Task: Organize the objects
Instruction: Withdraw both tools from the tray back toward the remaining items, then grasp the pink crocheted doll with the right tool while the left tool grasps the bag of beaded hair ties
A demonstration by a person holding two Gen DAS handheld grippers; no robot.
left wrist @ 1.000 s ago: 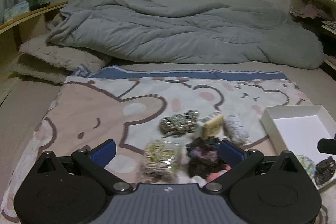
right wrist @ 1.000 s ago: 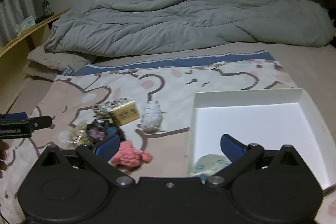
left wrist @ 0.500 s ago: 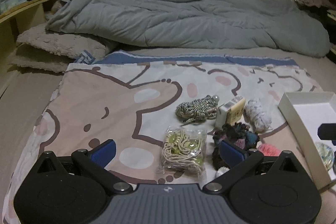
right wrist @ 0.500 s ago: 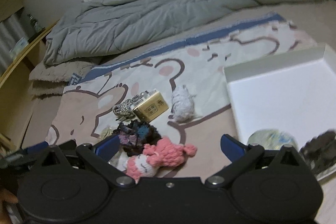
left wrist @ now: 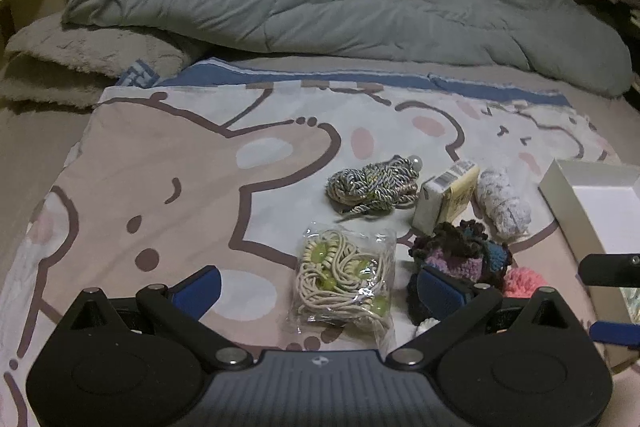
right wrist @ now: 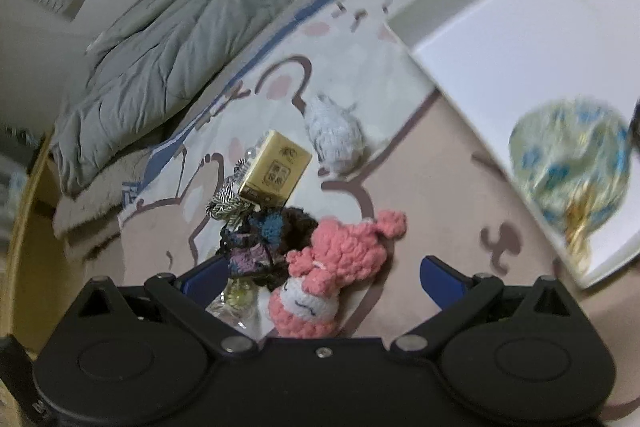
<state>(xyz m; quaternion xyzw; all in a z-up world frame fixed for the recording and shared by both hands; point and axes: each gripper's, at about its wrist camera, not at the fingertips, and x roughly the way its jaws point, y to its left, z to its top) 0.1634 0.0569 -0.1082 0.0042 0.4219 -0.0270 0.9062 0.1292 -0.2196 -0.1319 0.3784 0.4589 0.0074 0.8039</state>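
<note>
We count six loose things on the bear-print sheet [left wrist: 168,163], and two more already in the box [right wrist: 516,39]. The six lie close together on the sheet, left of the box.

One twisted cord bundle [left wrist: 374,185] lies farthest back, grey-green and ropey, with a pale bead at its end. Just right of it stands one small carton [left wrist: 444,201], gold-faced with a white barcoded side, tilted. Right of that lies one white yarn roll [left wrist: 502,201], knitted and oblong. Nearer to us, one clear plastic bag [left wrist: 346,277] holds cream string with green beads. Beside it sits one dark crochet piece [left wrist: 462,253], ruffled, with purple and blue patches. One pink crochet doll [right wrist: 332,267] with a white face lies touching the dark piece.

The box is white, shallow and square-cornered, seemingly card. In it lies one round floral pouch [right wrist: 568,155], pale with blue flowers and a gold part at its lower edge; a dark thing at the frame edge beside it is too cut off to tell.

Our left tongs [left wrist: 318,287] stand wide apart over the bag, holding nothing. Our right tongs [right wrist: 320,277] are likewise apart and empty, the doll lying between their blue fingers.

One rumpled grey duvet [left wrist: 328,7] and one fuzzy beige blanket [left wrist: 92,55] lie at the bed's head.
</note>
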